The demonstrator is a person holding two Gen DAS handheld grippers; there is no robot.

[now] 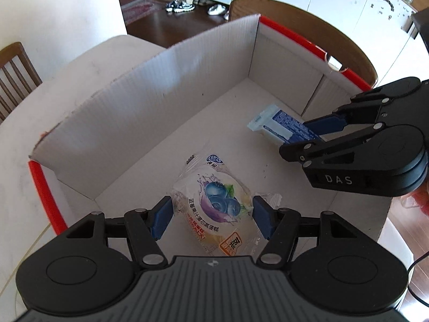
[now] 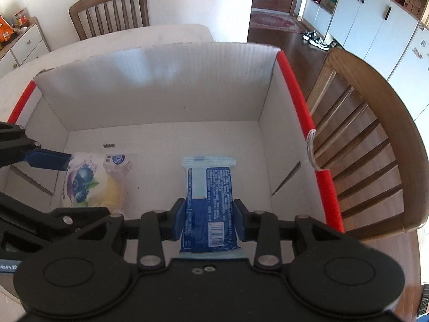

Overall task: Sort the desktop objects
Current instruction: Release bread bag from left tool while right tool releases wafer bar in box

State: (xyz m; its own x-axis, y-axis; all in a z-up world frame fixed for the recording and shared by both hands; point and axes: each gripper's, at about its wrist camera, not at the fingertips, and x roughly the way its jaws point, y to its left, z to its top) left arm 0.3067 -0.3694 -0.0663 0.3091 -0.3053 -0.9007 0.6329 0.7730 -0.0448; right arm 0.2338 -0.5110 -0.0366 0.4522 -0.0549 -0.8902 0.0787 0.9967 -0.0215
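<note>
Clamped across its middle by the left gripper (image 1: 211,216): blueberry cake packet (image 1: 214,204), hanging low inside white cardboard box (image 1: 150,99). Likely light, soft, crinkly; best pinched across the padded centre. Beside it, blue snack bar (image 2: 207,201), gripped at mid-length by right gripper (image 2: 209,221); probably stiffer, slippery film.

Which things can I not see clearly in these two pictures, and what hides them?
- Cake packet: near end hidden by left gripper, left view.
- Blue packet: near end under right gripper, right view; front face unseen.
- Box: near wall cut off, both views.
</note>
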